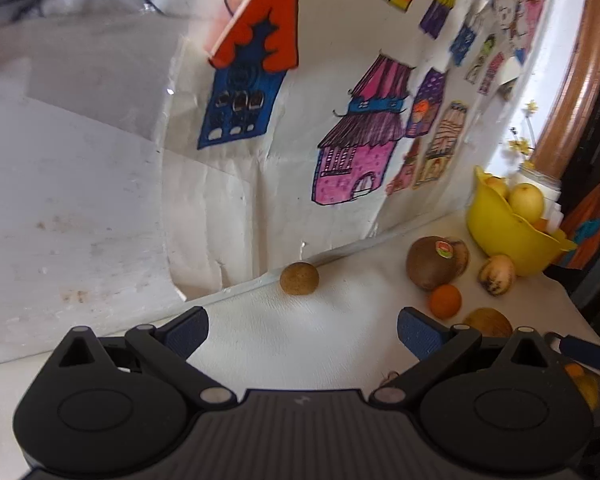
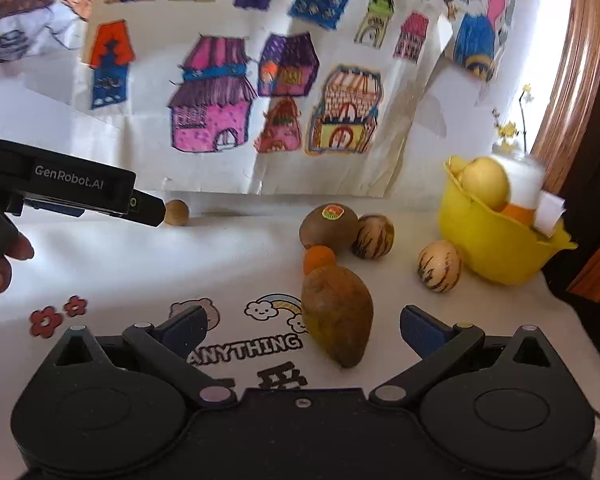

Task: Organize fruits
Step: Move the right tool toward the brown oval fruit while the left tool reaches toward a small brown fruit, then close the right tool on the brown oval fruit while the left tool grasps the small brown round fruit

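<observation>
Fruits lie on a white cloth. A small round brown fruit [image 1: 299, 278] [image 2: 176, 212] rests by the back wall, ahead of my open left gripper [image 1: 303, 332]. A brown stickered fruit [image 2: 328, 227] [image 1: 431, 263], a small orange [image 2: 319, 258] [image 1: 445, 300] and two striped pale fruits [image 2: 373, 237] [image 2: 438, 266] sit near a yellow bowl [image 2: 496, 240] [image 1: 500, 236] holding yellow fruits. A large brown-green fruit [image 2: 337, 316] lies just ahead of my open right gripper [image 2: 302, 330], nothing between its fingers.
Paper sheets with coloured house drawings [image 2: 212, 96] hang on the wall behind. The left gripper's body [image 2: 80, 188] and a hand [image 2: 0, 256] show at the left of the right wrist view. A jar with yellow flowers [image 2: 520, 168] stands behind the bowl. The table edge drops off at the right.
</observation>
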The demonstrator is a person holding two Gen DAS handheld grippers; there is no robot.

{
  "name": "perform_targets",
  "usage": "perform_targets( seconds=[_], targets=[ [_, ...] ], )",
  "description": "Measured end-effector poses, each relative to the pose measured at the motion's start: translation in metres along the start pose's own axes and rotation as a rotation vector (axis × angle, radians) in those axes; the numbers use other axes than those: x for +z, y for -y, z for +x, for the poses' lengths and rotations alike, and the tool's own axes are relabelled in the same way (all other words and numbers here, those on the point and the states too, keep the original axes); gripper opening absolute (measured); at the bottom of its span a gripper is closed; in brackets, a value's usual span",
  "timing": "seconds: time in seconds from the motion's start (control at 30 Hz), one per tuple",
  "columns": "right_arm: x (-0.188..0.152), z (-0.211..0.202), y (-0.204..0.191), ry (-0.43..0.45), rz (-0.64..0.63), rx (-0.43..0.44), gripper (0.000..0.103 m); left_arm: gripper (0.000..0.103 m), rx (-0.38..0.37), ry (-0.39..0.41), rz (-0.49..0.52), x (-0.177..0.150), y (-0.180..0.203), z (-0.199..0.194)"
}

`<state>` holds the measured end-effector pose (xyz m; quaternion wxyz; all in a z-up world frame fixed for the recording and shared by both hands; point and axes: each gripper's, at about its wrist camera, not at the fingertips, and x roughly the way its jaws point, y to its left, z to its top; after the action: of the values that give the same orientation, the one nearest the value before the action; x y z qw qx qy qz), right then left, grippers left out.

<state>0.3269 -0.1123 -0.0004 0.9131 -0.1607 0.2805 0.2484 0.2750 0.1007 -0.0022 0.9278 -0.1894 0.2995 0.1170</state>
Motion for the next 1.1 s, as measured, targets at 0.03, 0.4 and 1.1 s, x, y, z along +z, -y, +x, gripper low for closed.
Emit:
perform_targets(
  seconds=[0.03, 0.4, 1.1],
  targets=[
    [0.0, 0.005, 0.001, -0.006, 0.009, 0.002, 0.102, 0.103, 0.005, 0.001, -0.007, 0.001, 0.001, 0.004],
    [-0.004, 0.042, 0.011, -0.043, 0.096, 0.027, 0.096, 0.094, 0.043, 0.003, 0.01, 0.003, 0.02, 0.037],
    [-0.006, 0.064, 0.025, -0.066, 0.192, 0.02, 0.072, 0.057, 0.153, 0.02, -0.126, 0.005, 0.026, 0.068]
  ],
)
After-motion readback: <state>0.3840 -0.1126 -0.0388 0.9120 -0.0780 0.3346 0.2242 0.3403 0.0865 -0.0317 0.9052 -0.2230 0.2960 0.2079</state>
